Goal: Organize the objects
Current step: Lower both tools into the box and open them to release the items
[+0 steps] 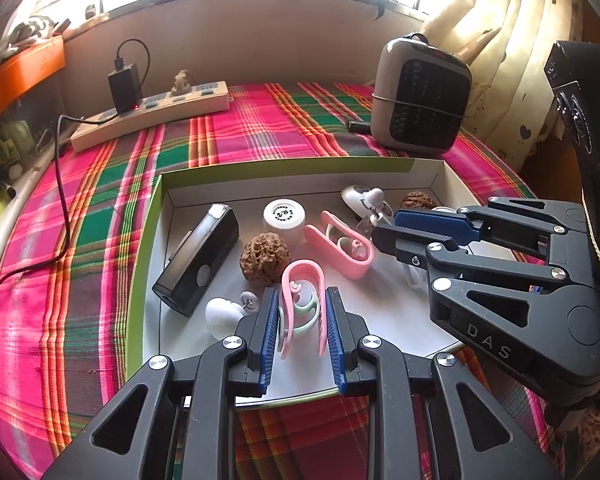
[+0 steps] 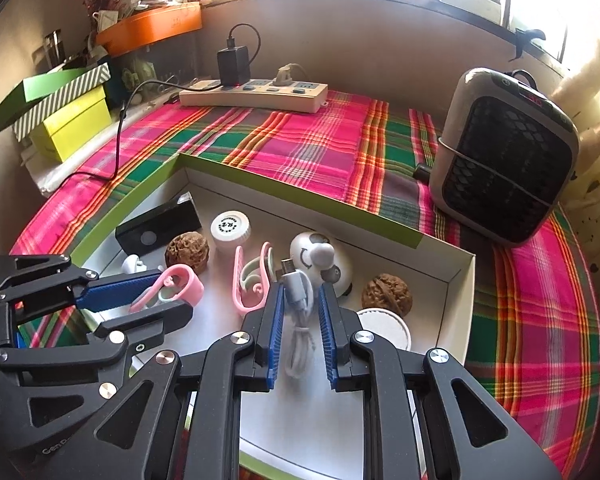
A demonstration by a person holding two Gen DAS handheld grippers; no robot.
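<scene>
Pink clip (image 1: 302, 304): it is lying on the white floor of the box (image 1: 380, 312), near the front edge, directly between your left gripper's (image 1: 302, 312) fingers; its closed loop is pointing away from you and its open legs are running back toward the tool.
Long axis: it is running along the fingers, so the squeeze looks set to fall across the clip's two legs.
Left gripper: you are holding it part-way open, the blue pads bracketing the clip closely; I cannot tell whether they are touching it yet.
White cable (image 2: 299, 320): the bundle is lying lengthwise between your right gripper's (image 2: 299, 312) fingers, its plug end pointing away toward the panda-faced gadget (image 2: 320, 258).
Right gripper: you are holding it part-way open, with a small gap showing on each side of the cable.
Nearer hand: each tool is sitting over its own object; the left is the one lined up on the clip.
Neighbours: a walnut (image 1: 265, 257), a second pink clip (image 1: 342, 246), a black case (image 1: 198, 260) and a white bottle (image 1: 284, 218) are lying just beyond.
</scene>
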